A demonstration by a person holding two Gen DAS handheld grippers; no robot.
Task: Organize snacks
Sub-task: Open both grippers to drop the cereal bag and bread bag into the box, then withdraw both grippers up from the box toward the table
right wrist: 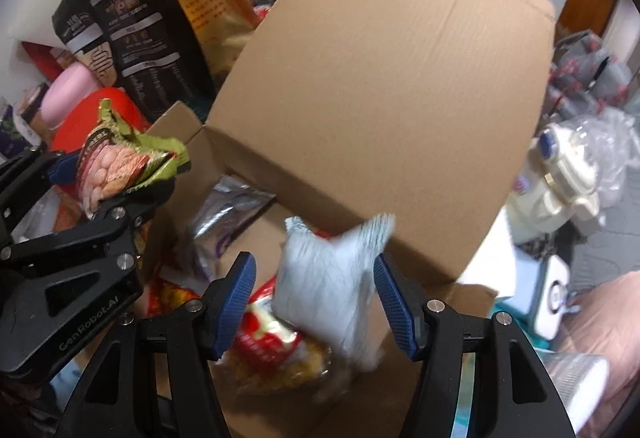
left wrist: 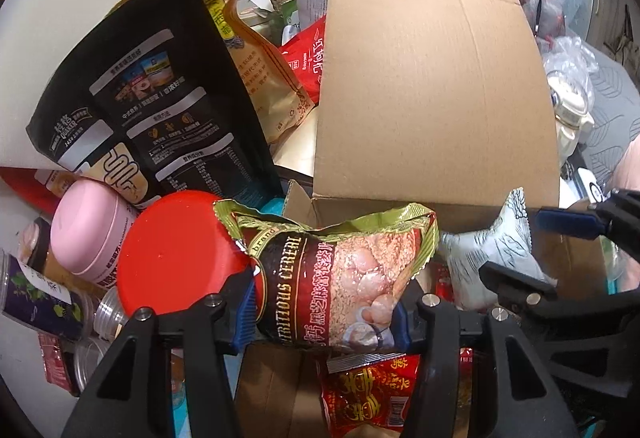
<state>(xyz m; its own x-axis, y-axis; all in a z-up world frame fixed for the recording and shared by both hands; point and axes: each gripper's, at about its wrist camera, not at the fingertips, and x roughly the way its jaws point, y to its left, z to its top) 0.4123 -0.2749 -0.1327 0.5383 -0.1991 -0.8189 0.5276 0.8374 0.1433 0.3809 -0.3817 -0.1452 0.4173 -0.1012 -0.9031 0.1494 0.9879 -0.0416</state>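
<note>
- Left gripper: black frame, blue ribbed pads; angled steeply downward, jaws closed on a cereal packet.
- Right gripper: same build, angled steeply downward just right of the left; jaws part-open, a pale pouch between them, blurred, contact with the left pad unclear.

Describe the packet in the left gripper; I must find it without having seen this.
Find the open cardboard box with its tall raised flap. Over its near left corner, beside a red lid, the left gripper clamps the cereal packet. It alone has a gold-green crimped edge and reads "Nutritious Cereal".
</note>
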